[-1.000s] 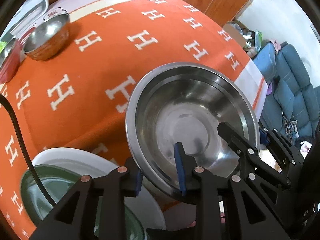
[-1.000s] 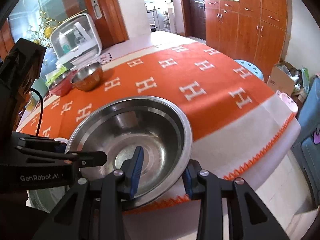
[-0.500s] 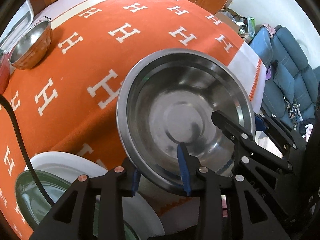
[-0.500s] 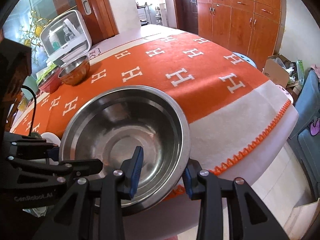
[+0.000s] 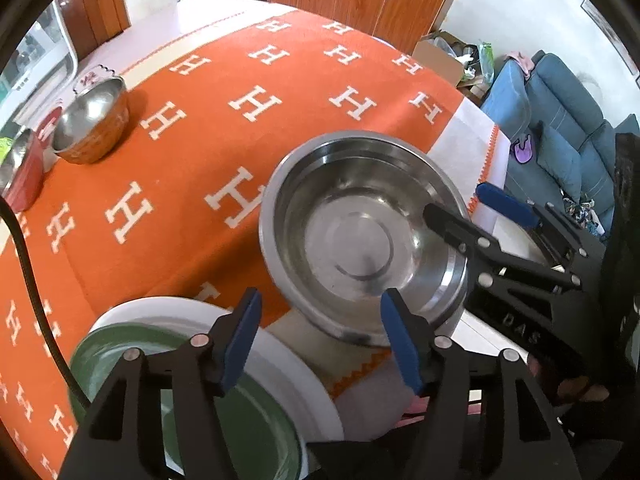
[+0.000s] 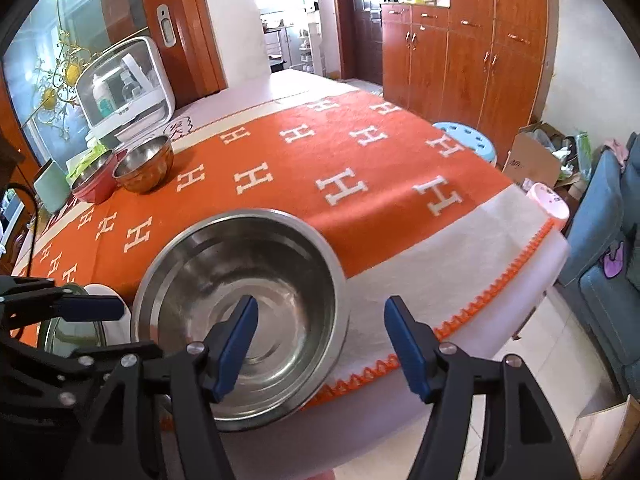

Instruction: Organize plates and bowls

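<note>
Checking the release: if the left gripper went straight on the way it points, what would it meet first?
Probably the near rim of the steel bowl, just ahead of the left gripper, whose jaws are opening with nothing between them; depth is uncertain.

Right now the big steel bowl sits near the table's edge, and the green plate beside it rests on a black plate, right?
Not quite. The left wrist view shows the green plate resting on a white plate, not a black one. The big steel bowl does sit near the table's edge.
</note>
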